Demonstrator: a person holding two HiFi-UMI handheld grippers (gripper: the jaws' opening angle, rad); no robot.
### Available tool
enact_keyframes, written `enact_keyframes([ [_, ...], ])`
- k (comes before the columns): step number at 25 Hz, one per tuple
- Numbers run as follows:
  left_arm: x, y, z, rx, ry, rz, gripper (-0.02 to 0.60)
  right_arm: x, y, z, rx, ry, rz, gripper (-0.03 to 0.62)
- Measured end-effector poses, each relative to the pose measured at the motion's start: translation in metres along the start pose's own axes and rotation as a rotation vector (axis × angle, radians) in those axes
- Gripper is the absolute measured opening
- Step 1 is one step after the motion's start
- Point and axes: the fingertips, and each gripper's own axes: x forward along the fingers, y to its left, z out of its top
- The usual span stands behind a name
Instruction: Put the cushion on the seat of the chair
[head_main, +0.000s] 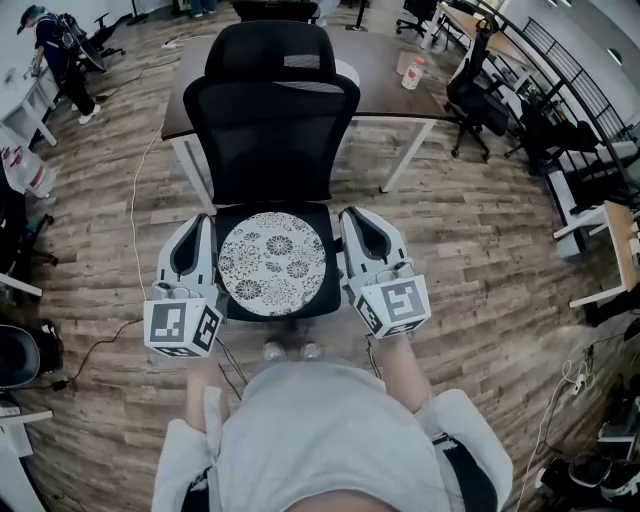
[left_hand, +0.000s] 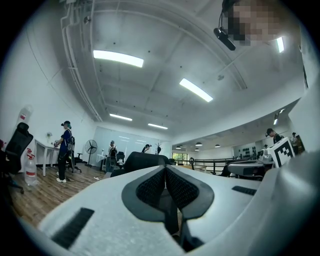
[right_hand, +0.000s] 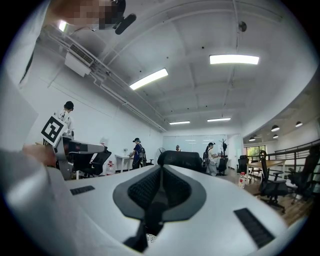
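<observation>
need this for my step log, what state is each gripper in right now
left gripper: closed, jaws together, holding nothing
right gripper: closed, jaws together, holding nothing

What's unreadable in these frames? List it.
- Head view: whether the left gripper or right gripper touches the cushion; their bodies cover its side edges.
- Head view: the chair base, hidden under the seat and the person's torso.
- Both gripper views: the seat and nearly all the cushion, blocked by each gripper's own shut jaws.
- Head view: the bottle label, too small.
</observation>
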Motion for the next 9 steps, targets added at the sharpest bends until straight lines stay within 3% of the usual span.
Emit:
enact_keyframes([
  [9, 0.0077, 0.0054, -0.0013, -0.002, -0.003, 0.003, 0.012, 0.0073, -0.0051, -0.0008, 0.001, -0.007, -0.005, 0.02],
])
